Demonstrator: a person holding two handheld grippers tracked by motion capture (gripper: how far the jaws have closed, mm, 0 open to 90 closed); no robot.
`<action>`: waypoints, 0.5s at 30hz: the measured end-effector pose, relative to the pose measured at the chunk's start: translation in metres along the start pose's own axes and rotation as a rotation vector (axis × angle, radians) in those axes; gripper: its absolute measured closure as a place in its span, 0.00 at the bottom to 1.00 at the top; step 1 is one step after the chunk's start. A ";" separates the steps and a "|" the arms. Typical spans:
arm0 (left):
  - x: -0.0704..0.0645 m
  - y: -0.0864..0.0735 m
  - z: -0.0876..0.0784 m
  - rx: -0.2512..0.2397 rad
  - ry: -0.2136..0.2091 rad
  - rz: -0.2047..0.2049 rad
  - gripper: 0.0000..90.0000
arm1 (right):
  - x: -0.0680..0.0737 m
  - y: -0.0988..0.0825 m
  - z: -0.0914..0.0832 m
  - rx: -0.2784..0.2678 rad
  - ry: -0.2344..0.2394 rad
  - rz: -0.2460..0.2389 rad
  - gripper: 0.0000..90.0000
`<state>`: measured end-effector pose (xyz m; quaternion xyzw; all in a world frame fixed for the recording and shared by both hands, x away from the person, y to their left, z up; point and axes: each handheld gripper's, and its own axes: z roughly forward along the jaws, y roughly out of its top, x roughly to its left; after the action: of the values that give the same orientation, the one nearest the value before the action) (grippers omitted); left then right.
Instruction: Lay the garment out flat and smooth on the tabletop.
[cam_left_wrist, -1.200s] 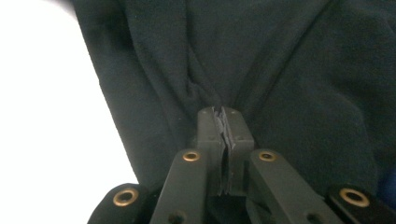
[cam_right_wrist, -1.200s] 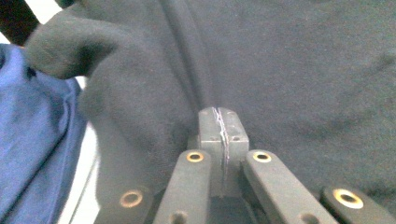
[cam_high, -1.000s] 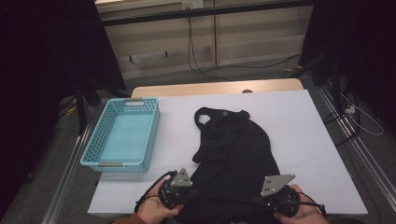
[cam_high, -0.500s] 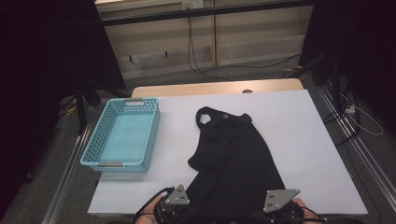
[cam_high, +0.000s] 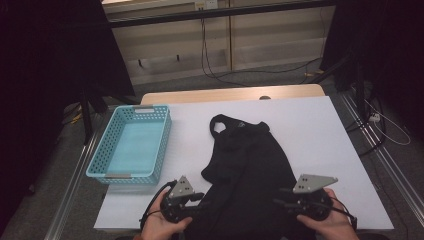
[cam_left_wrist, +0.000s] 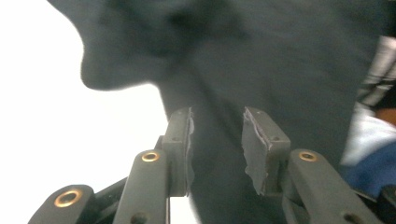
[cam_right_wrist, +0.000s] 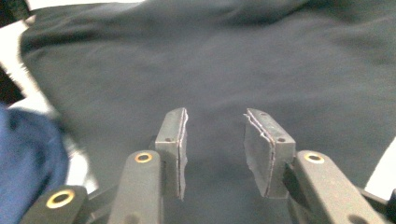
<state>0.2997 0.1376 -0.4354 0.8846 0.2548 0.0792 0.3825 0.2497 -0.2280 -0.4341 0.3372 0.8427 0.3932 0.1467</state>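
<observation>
A black sleeveless garment (cam_high: 250, 160) lies spread on the white table (cam_high: 310, 130), neck end far, hem at the near edge. My left gripper (cam_high: 201, 197) sits at the hem's left side and points right. My right gripper (cam_high: 278, 202) sits at the hem's right side and points left. In the left gripper view the left gripper (cam_left_wrist: 217, 140) hovers over the dark cloth (cam_left_wrist: 261, 56) with its jaws apart and nothing pinched. The right gripper (cam_right_wrist: 215, 140) stands the same way above the cloth (cam_right_wrist: 233, 60). Both pairs of jaws have just been opening.
A light blue perforated basket (cam_high: 102, 150) stands empty at the table's left. A wooden strip (cam_high: 230, 95) runs along the far edge, with cables on the floor beyond. Metal rails flank the table. A blue sleeve (cam_right_wrist: 28, 154) is close beside the right gripper.
Both grippers dipped toward the near edge, then came back forward. Their jaws, shut on the hem before, now stand apart, and the garment lies flat.
</observation>
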 end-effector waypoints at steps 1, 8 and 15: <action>0.004 0.002 0.004 0.006 -0.003 -0.005 0.71 | -0.008 0.003 0.001 -0.002 -0.023 0.008 0.69; 0.026 0.031 0.038 0.017 0.030 0.004 0.67 | -0.062 0.021 0.014 -0.021 -0.142 0.060 0.73; 0.038 0.036 0.064 0.019 0.065 0.000 0.57 | -0.104 0.033 0.050 0.011 -0.188 0.142 0.71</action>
<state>0.3678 0.0953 -0.4559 0.8852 0.2679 0.1056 0.3654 0.3659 -0.2554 -0.4426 0.4321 0.8014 0.3646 0.1951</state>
